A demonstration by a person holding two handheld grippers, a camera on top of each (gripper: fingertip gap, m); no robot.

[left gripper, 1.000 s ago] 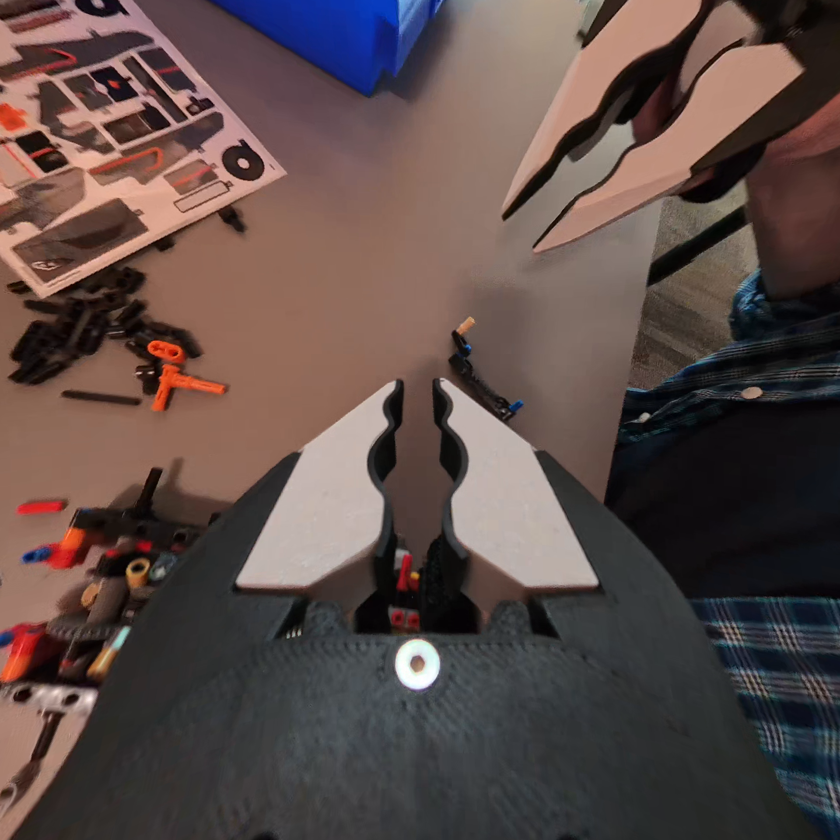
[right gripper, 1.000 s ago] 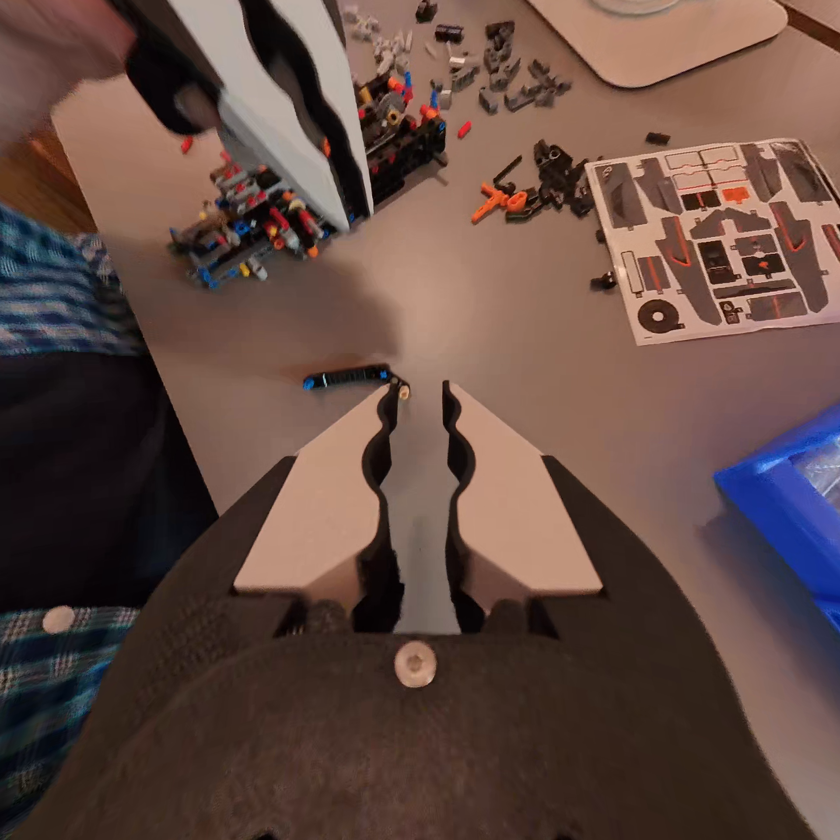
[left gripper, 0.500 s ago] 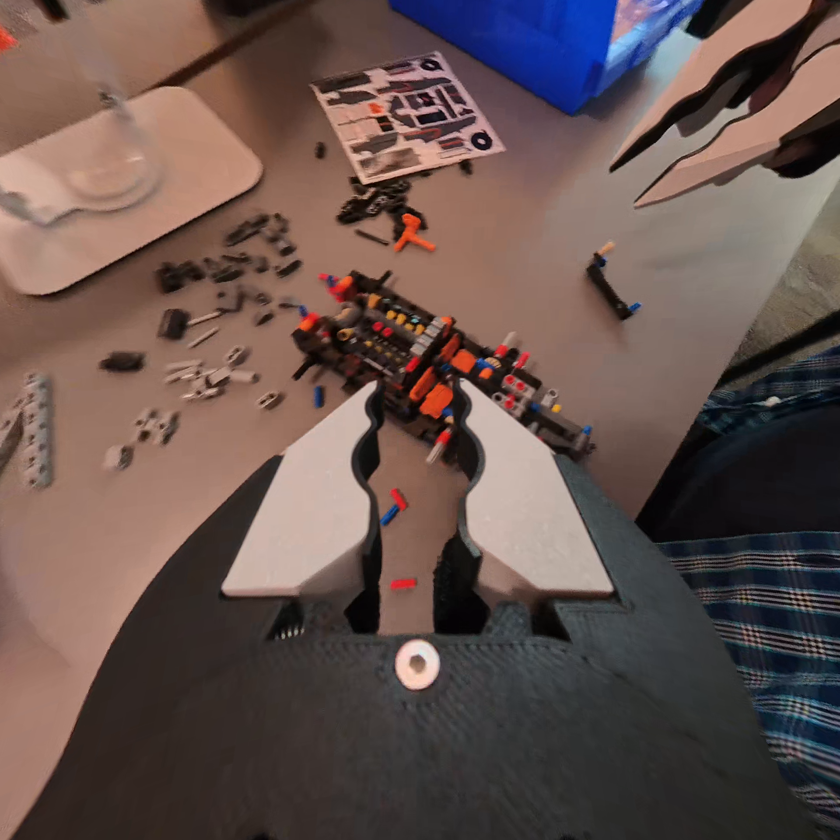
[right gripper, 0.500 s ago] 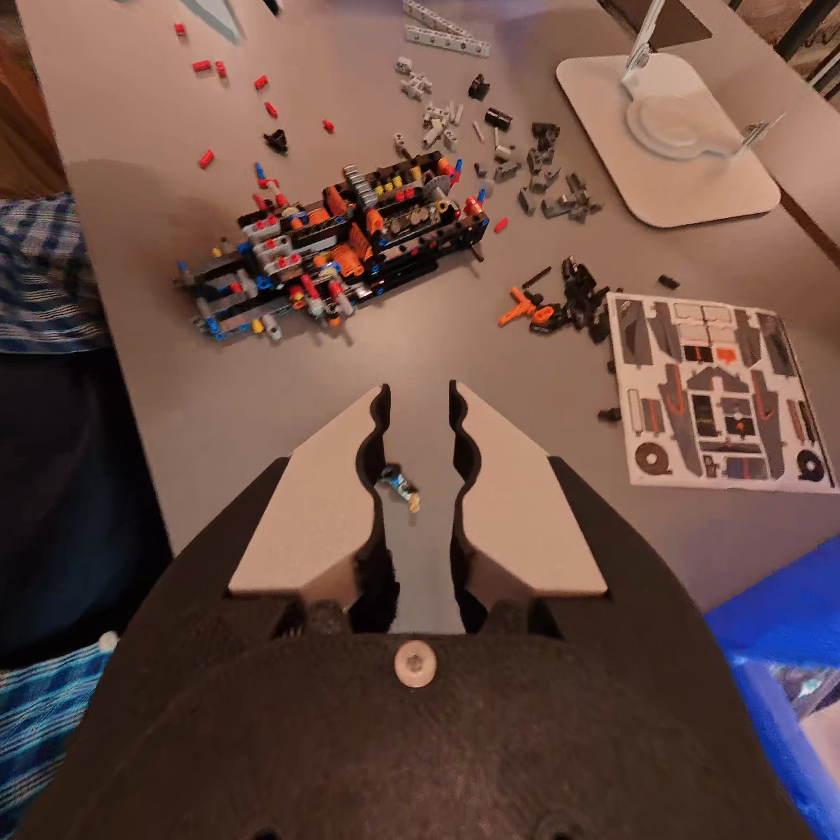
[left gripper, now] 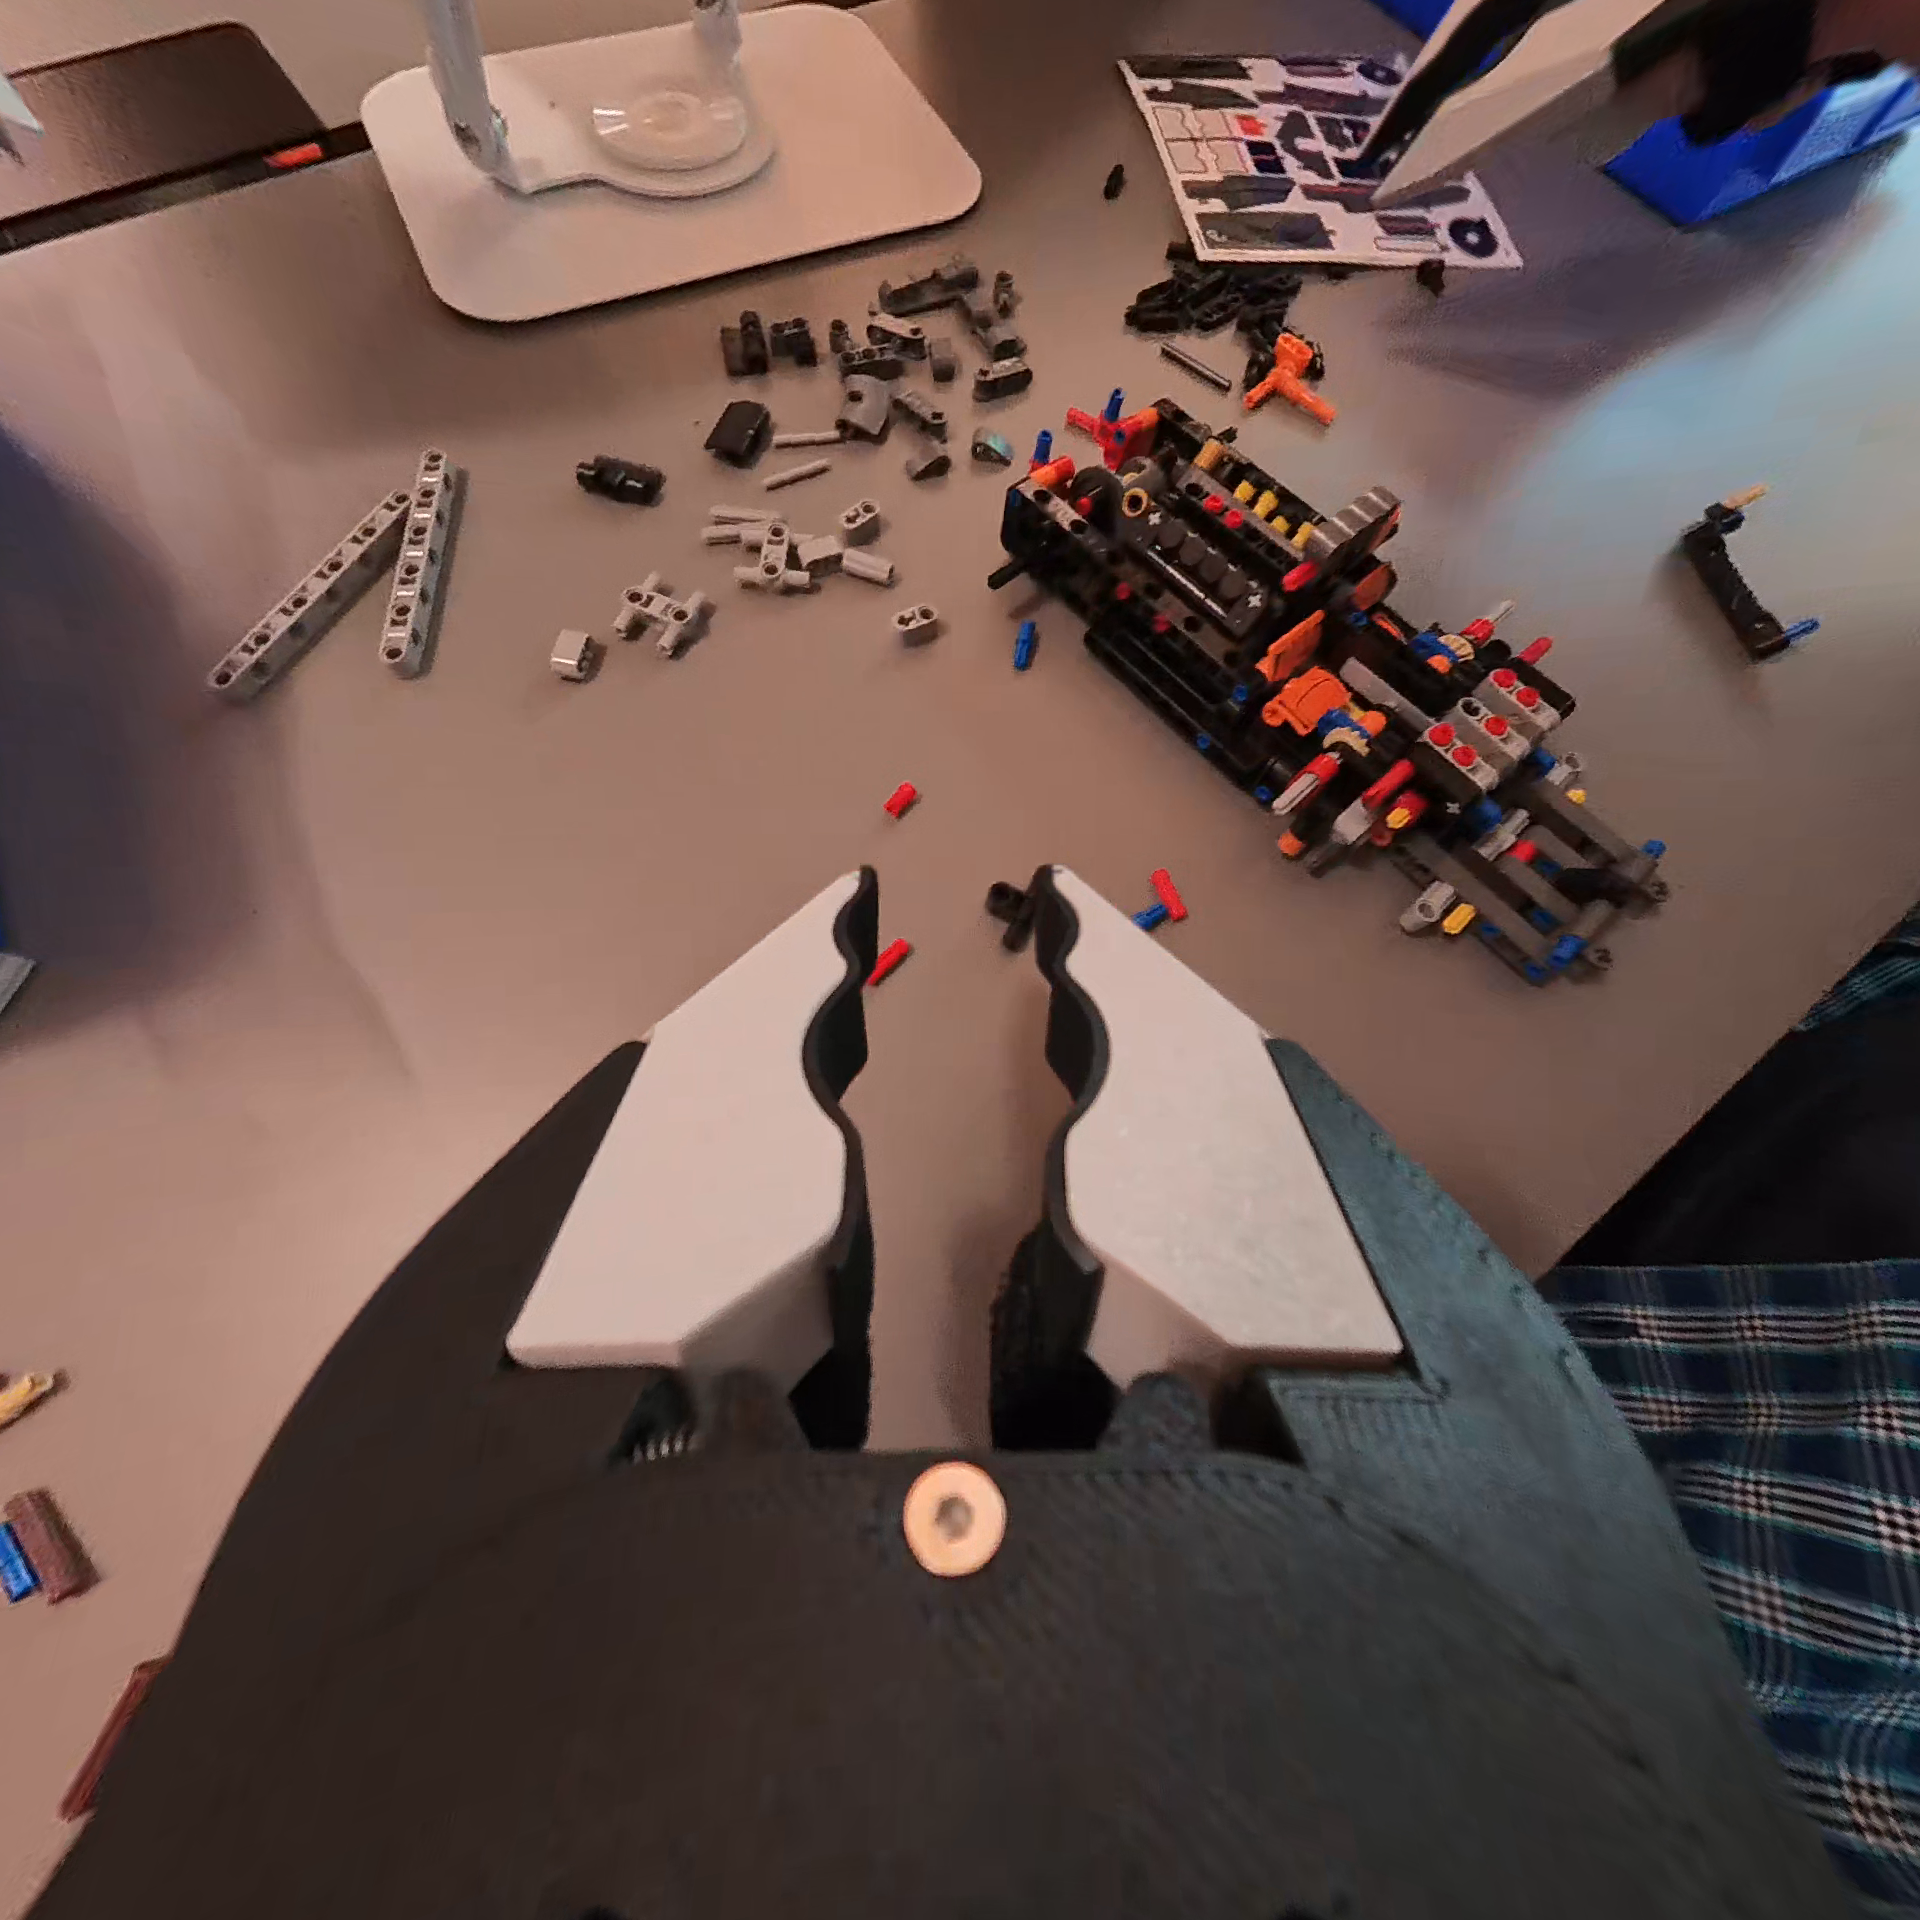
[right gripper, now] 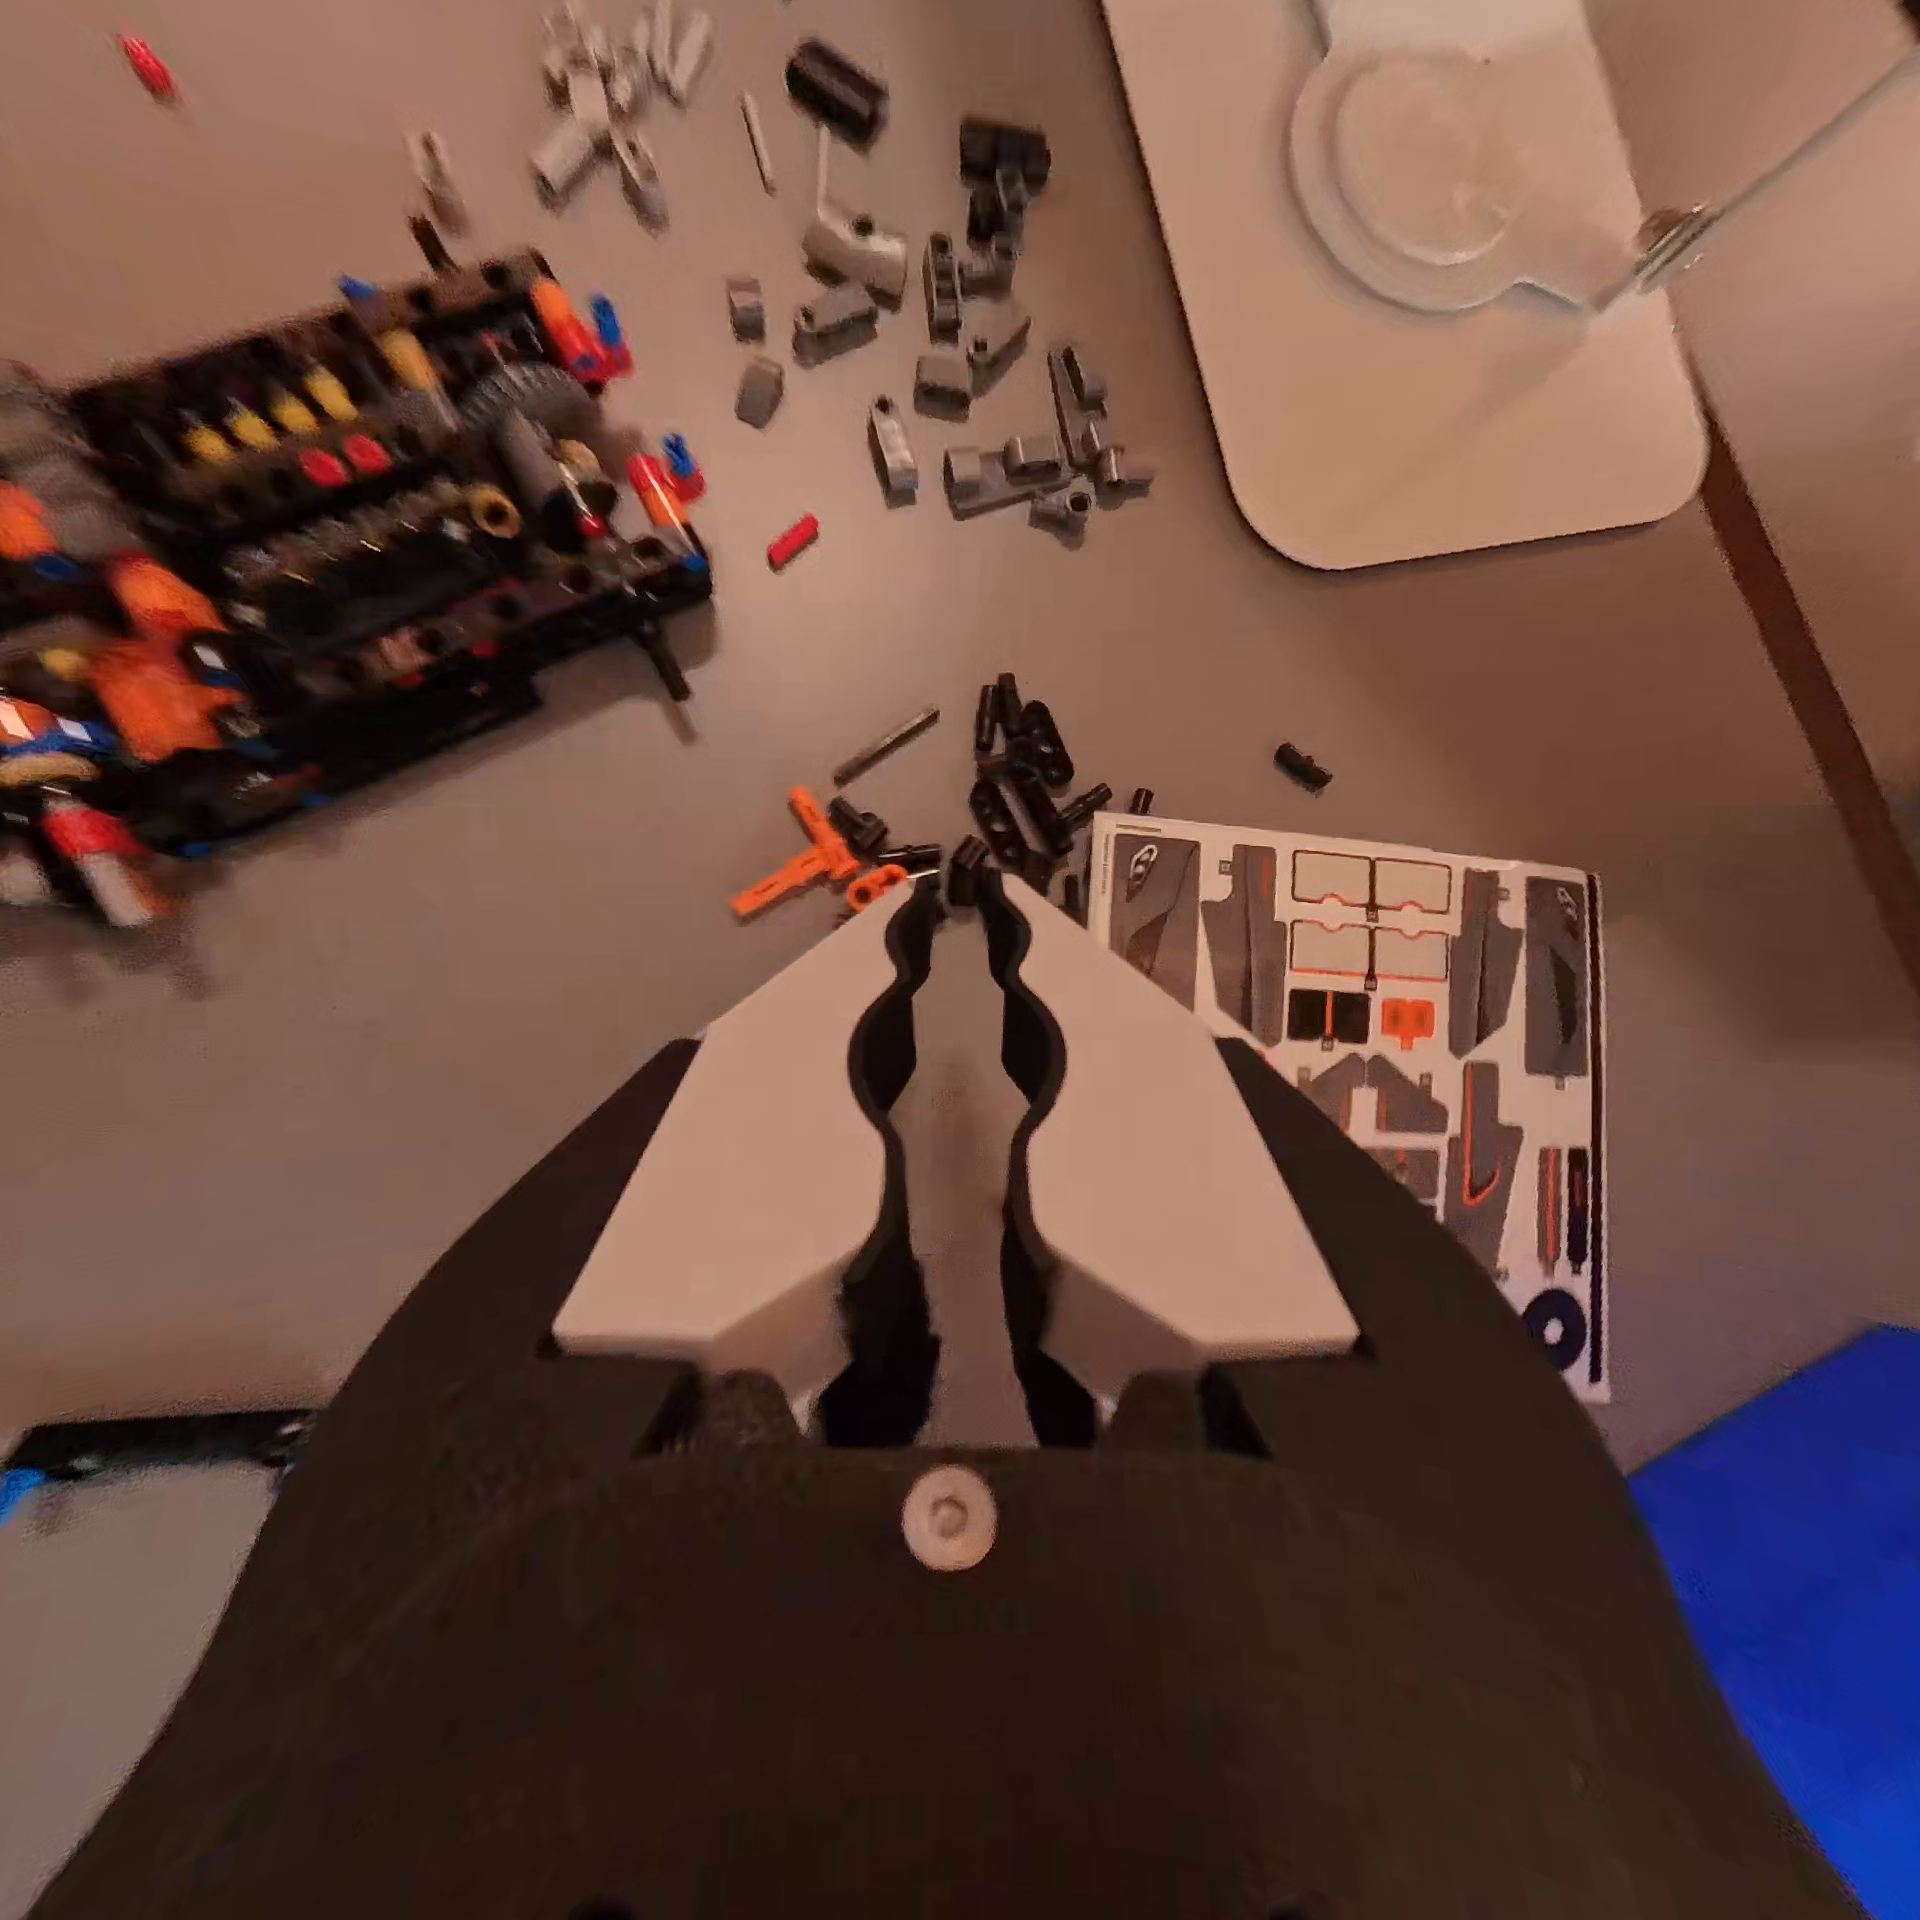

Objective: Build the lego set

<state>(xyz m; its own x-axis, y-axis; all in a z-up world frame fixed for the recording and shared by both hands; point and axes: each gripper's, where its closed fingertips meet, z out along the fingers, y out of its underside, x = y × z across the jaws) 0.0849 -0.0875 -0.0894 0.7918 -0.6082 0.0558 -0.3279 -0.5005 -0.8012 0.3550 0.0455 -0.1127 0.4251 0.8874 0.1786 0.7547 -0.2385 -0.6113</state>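
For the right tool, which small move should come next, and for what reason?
Probably ease the right tool slightly forward and down over the black pieces heaped beside the sticker sheet, then close. Its jaws stand narrowly apart and hold nothing, and its tips sit at the near edge of that heap. Blur makes it unclear which piece lies between them.
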